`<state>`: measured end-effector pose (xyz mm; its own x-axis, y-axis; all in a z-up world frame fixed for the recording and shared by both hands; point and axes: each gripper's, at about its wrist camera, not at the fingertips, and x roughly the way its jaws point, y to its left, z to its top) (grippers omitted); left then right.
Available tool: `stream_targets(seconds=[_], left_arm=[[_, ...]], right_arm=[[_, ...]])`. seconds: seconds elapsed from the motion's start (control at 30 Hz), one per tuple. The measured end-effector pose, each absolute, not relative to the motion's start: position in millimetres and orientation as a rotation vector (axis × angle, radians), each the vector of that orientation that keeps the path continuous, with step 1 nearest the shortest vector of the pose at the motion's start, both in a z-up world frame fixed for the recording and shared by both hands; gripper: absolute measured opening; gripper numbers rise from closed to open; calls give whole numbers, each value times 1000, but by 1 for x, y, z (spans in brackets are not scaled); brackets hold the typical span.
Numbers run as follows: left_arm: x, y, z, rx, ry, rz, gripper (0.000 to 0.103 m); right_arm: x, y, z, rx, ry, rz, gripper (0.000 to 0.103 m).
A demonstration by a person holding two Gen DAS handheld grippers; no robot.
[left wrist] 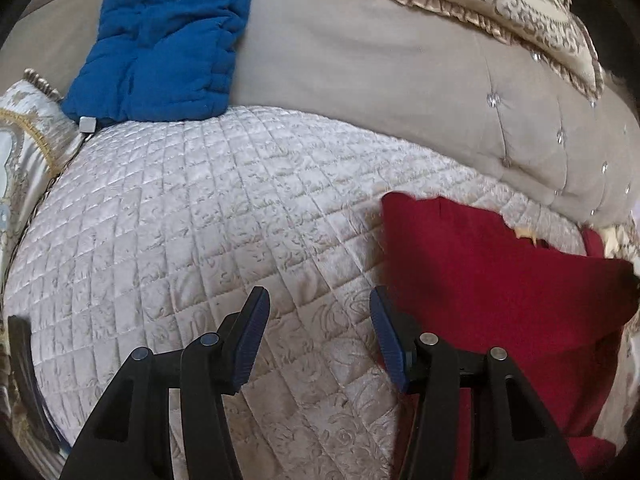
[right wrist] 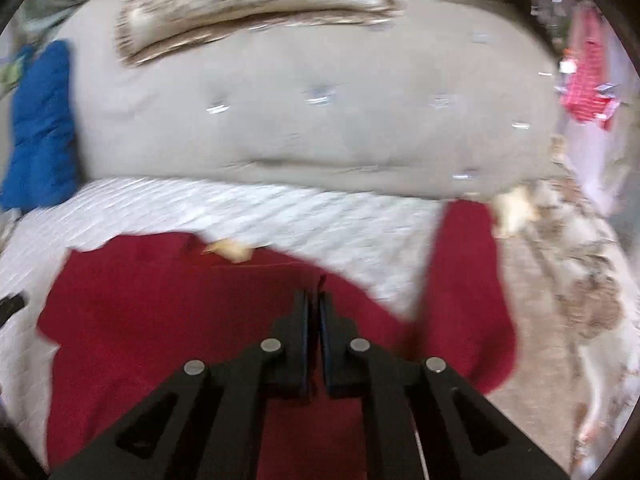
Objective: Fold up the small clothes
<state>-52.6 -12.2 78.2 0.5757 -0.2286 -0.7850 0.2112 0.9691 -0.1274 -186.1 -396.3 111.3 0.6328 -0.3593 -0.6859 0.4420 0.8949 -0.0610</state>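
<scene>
A dark red garment (left wrist: pixel 500 280) lies spread on a white quilted sofa cover (left wrist: pixel 200 220), at the right in the left wrist view. My left gripper (left wrist: pixel 320 300) hovers open over bare cover just left of the garment's edge, nothing between its blue pads. The right wrist view is motion-blurred. It shows the red garment (right wrist: pixel 160 300) filling the lower middle, one sleeve (right wrist: pixel 472 280) reaching up on the right. My right gripper (right wrist: pixel 314 298) is shut over the garment's body, a small dark peak of cloth poking up between its tips.
The grey tufted sofa back (left wrist: pixel 360 80) rises behind the seat. A blue quilted item (left wrist: pixel 168 40) leans on it at the left, and a patterned cushion (left wrist: pixel 500 4) sits at the upper right. Another frilled cushion (left wrist: pixel 24 140) is at the left edge.
</scene>
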Motion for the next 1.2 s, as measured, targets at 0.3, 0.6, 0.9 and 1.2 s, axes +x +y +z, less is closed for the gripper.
stream_targets(seconds=[0.3, 0.6, 0.9, 1.2], left_arm=[[-63, -30, 76, 26, 927, -322, 31], [-57, -48, 49, 120, 1017, -290, 31], [-38, -34, 41, 72, 1061, -243, 31], [-43, -34, 66, -44, 972, -344, 31]], right_arm=[[-179, -406, 78, 231, 856, -464, 53], [-84, -268, 89, 162, 860, 110, 59], [3, -183, 28, 5, 955, 164, 23], [-48, -225, 58, 85, 920, 117, 38]])
